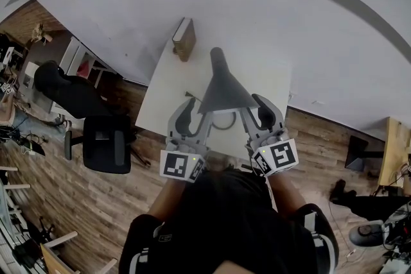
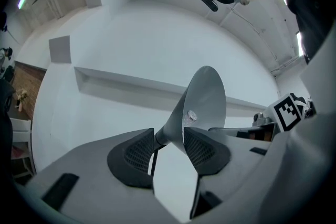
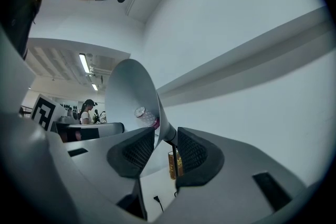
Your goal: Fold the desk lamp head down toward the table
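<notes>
The smooth grey cone of the lamp head [image 1: 221, 90] hangs over the white worktop [image 1: 172, 94], near its front edge. The left gripper [image 1: 196, 113] and right gripper [image 1: 253, 111] flank it, jaws open, ribbed black pads [image 2: 136, 152] astride the cone's thin rim. A brown box [image 1: 184, 38] stands at the far edge.

No words or numbers legible — only square black-and-white markers on the left gripper [image 1: 198, 115] and right gripper [image 1: 252, 109].

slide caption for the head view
Left hand-held gripper and right hand-held gripper, jaws open, straddle the grey lamp head over a white table
</notes>
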